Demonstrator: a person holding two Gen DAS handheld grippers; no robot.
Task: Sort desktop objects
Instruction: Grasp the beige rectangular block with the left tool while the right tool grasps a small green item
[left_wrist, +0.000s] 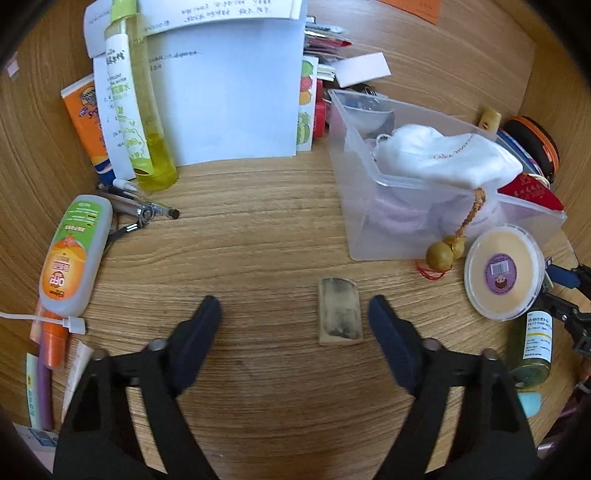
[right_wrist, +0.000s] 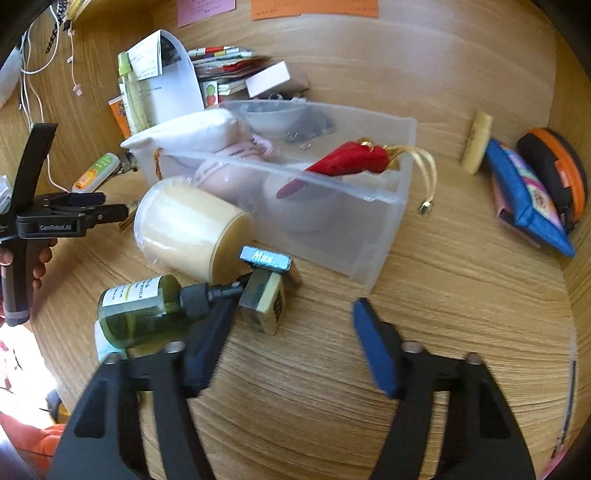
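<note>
- Hovering over the wooden desk (left_wrist: 258, 229), left gripper (left_wrist: 295, 310) with jaws apart, nothing pinched; worn grey eraser (left_wrist: 340, 317) flat on the desk between the fingers, nearer the right-hand one, not touched.
- Spread as well, right gripper (right_wrist: 291, 314), grasping nothing; bare wood between its fingers.
- Lying just beside its left finger (right_wrist: 210, 332): small green bottle (right_wrist: 144, 310) on its side, black cap toward a stamp block (right_wrist: 266, 302) with a stapler box (right_wrist: 266, 258) marked "Max" behind it.
- Standing past these, clear plastic bin (right_wrist: 388, 221), holding a white pouch (left_wrist: 443, 155), a red pouch (right_wrist: 351, 162) and a bowl (right_wrist: 273, 114).
- Resting against the bin's near corner, round cream tub (left_wrist: 502, 273); a beaded charm (left_wrist: 443, 251) hangs over the bin wall beside it.
- Lying at the left side of the desk: yellow spray bottle (left_wrist: 144, 110) on white papers (left_wrist: 229, 92), orange tube (left_wrist: 85, 122), grey squeeze bottle (left_wrist: 74, 251), pens (left_wrist: 147, 210).
- Sitting at the far right: blue pouch (right_wrist: 524, 199) and orange-rimmed case (right_wrist: 554, 170), well apart from both grippers.
</note>
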